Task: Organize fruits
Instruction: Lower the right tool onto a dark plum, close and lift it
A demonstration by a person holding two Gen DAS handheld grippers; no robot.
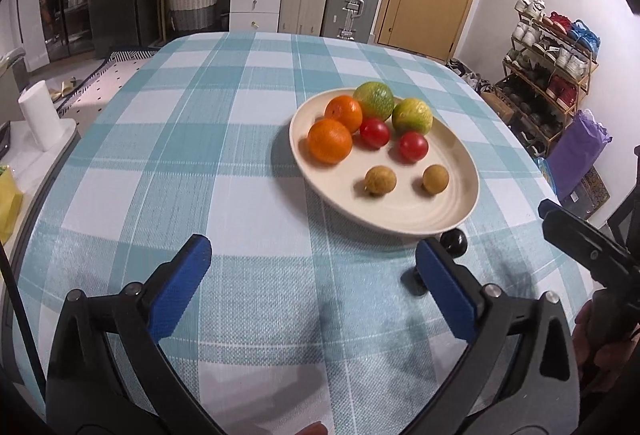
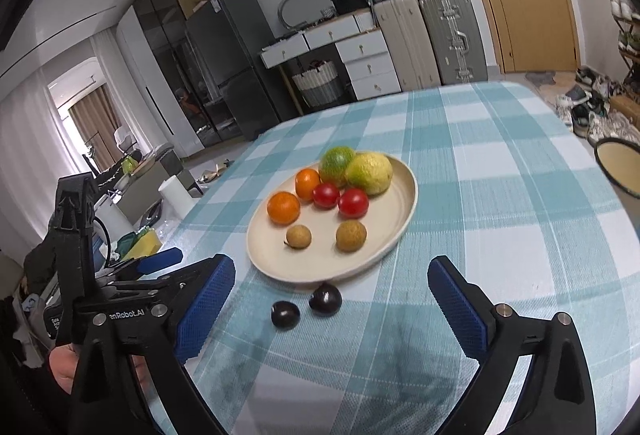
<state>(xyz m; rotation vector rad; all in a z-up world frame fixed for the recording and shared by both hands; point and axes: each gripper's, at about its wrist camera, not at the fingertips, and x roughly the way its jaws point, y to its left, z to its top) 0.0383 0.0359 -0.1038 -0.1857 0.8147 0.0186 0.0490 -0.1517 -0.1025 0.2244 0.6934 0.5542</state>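
A cream plate (image 1: 416, 213) (image 2: 264, 259) on the checked tablecloth holds two oranges (image 1: 330, 140) (image 2: 283, 208), two green-yellow citrus fruits (image 1: 374, 100) (image 2: 369, 172), two red tomatoes (image 1: 413, 146) (image 2: 353, 202) and two brown longans (image 1: 380, 180) (image 2: 351, 235). Two dark plums (image 2: 325, 298) (image 2: 285, 314) lie on the cloth just in front of the plate; one also shows in the left wrist view (image 1: 454, 242). My left gripper (image 1: 314, 275) is open and empty above the cloth. My right gripper (image 2: 330, 301) is open and empty, with the plums between its fingers' line, further ahead.
The table's right edge holds a dark-rimmed bowl (image 2: 622, 167). A white paper roll (image 1: 40, 121) stands on a side unit to the left. Suitcases (image 1: 352, 1), drawers and a shoe rack (image 1: 552, 63) stand beyond the table.
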